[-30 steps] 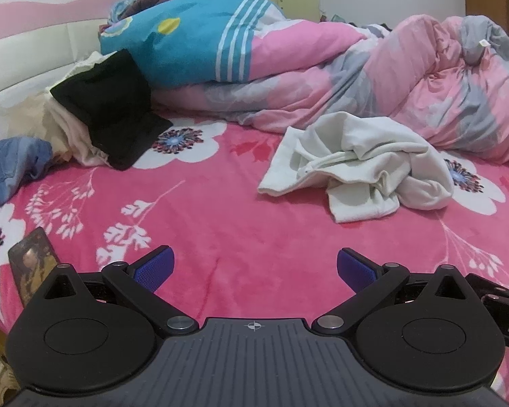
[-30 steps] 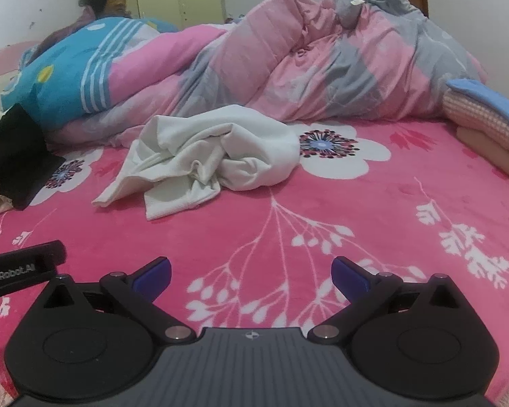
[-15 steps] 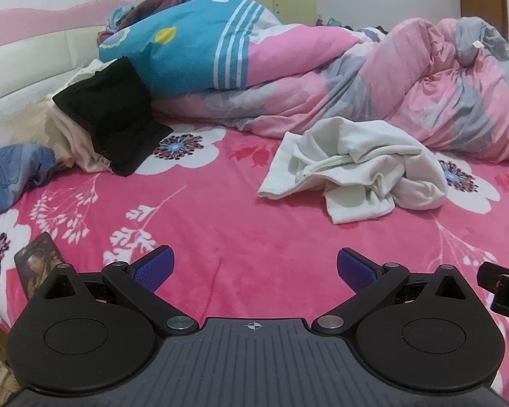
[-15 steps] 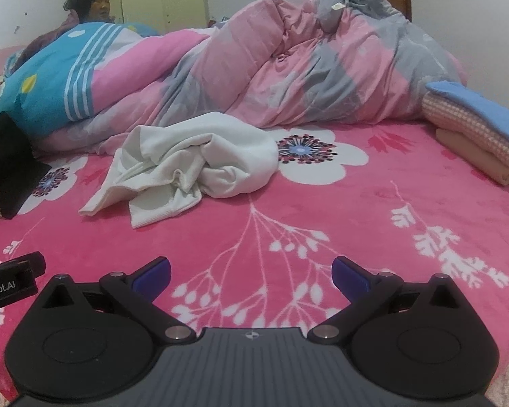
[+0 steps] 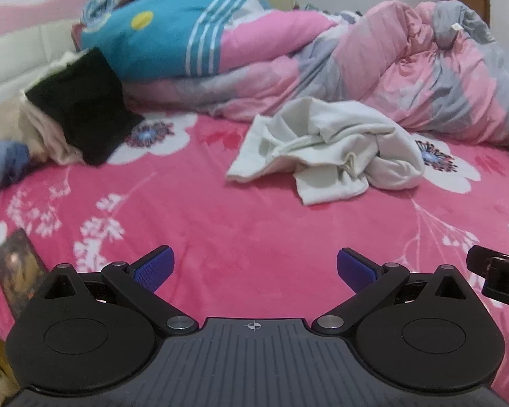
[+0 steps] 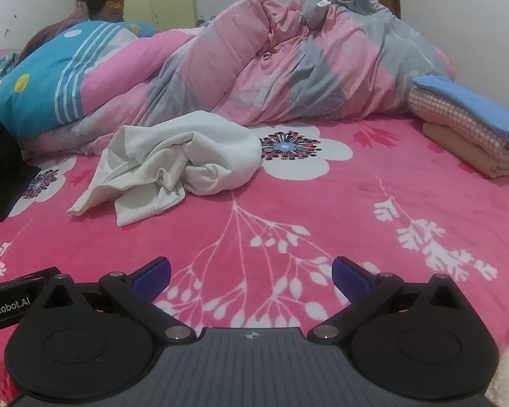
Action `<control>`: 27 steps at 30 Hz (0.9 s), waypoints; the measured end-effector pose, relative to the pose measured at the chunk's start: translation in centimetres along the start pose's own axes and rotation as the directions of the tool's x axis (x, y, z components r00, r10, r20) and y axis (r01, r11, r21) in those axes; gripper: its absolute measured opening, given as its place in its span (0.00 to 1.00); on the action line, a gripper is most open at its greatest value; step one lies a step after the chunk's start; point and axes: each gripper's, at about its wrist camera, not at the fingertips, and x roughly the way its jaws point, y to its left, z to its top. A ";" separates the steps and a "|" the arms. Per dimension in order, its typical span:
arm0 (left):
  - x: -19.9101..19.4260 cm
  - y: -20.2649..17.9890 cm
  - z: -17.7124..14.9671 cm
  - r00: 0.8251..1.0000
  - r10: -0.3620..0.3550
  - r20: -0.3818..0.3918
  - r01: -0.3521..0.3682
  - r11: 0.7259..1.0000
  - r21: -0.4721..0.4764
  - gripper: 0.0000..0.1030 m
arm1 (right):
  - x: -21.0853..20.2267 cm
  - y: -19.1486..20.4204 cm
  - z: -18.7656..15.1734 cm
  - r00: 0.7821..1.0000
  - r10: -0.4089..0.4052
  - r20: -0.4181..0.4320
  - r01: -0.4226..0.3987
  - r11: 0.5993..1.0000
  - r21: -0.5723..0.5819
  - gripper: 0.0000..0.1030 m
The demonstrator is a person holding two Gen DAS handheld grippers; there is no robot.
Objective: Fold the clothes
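A crumpled white garment (image 5: 325, 149) lies on the pink flowered bedspread (image 5: 220, 230), in front of the heaped quilt. In the right wrist view the same white garment (image 6: 173, 162) sits left of centre. My left gripper (image 5: 254, 268) is open above the bedspread, well short of the garment, with nothing between its blue pads. My right gripper (image 6: 249, 276) is open too, over bare bedspread (image 6: 322, 210), with the garment ahead and to its left. The two grippers hover side by side near the bed's front edge.
A pink and grey quilt (image 6: 288, 68) and a blue striped blanket (image 5: 173, 30) fill the back; a person (image 6: 105, 0) lies behind them. Black and cream clothes (image 5: 74, 108) and a blue denim piece (image 5: 0, 166) pile at left. Folded clothes (image 6: 468, 125) stack at right. A small card (image 5: 13, 268) lies front left.
Both grippers have shifted a little so the white garment sits slightly nearer and more central; the folded stack has come further into the right view. Both jaws stay open.
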 end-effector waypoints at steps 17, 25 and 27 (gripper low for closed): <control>0.0 -0.4 0.1 0.999 0.042 0.029 -0.043 0.999 0.021 1.00 | 0.7 0.5 0.1 1.000 0.005 -0.025 -0.005 1.000 -0.015 1.00; 0.5 0.0 0.1 0.998 0.069 0.008 -0.069 0.998 0.002 1.00 | 1.0 0.9 0.2 1.000 0.005 -0.031 -0.006 1.000 -0.021 1.00; 0.6 0.0 0.1 0.997 0.078 0.001 -0.079 0.997 0.007 1.00 | 1.1 0.9 0.2 0.999 0.006 -0.032 -0.006 1.000 -0.022 1.00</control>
